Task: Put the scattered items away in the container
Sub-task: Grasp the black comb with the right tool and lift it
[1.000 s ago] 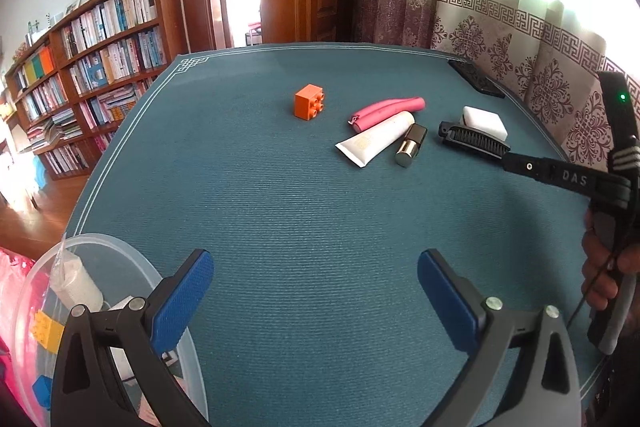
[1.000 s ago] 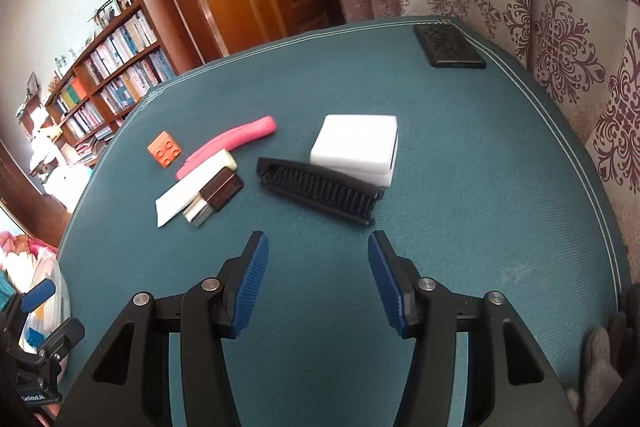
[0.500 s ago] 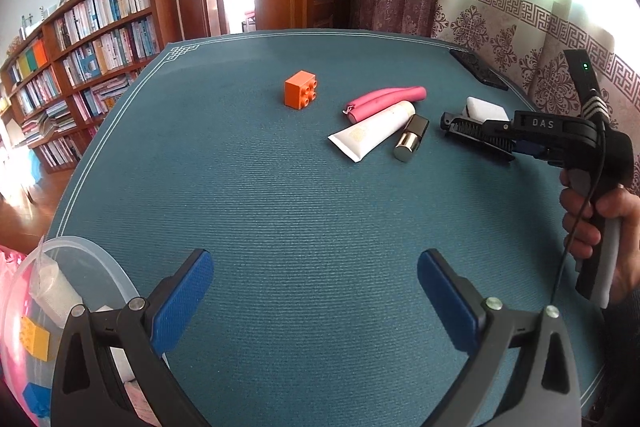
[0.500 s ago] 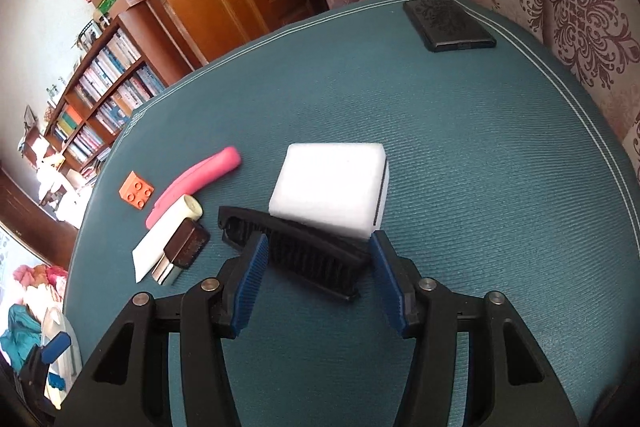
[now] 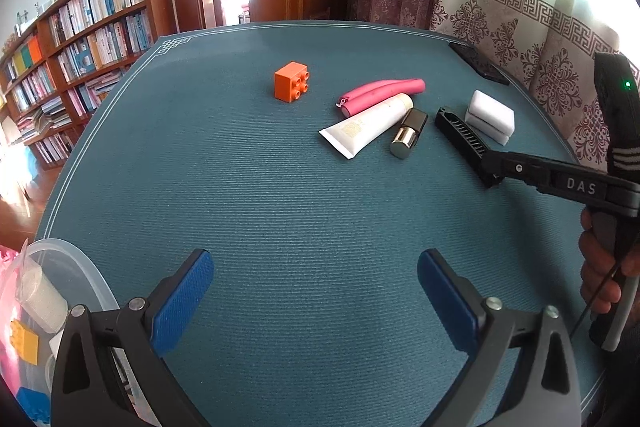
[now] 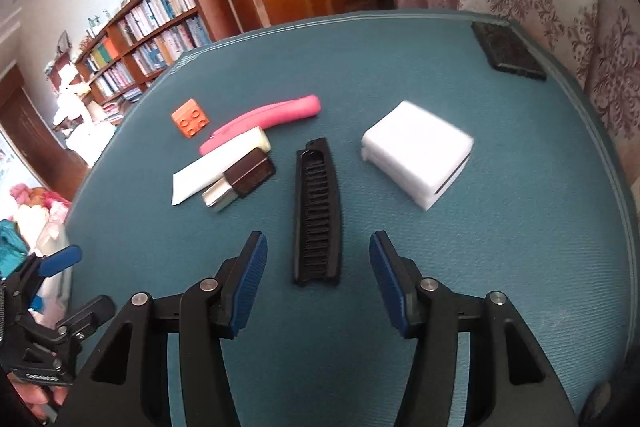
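Since a moment ago the black comb (image 6: 317, 211) has swung lengthwise and clear of the white sponge (image 6: 418, 153). Left view: left gripper (image 5: 316, 291) wide open, empty, beside the container (image 5: 86, 277) (some items already inside); five lie loose on the surface (image 5: 248, 187). Right view: right gripper (image 6: 318, 273) open, straddling the comb's near end, ungrasped; container mostly hidden here.

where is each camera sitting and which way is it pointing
Left wrist: rides the left gripper near the table's close edge, facing across it toward the door; open jaws below, the person's hand and the right gripper at right.
Right wrist: rides the right gripper, tilted down over the black comb, jaws open either side of its near end.
Shared: comb, white sponge, orange block, pink case, tube.
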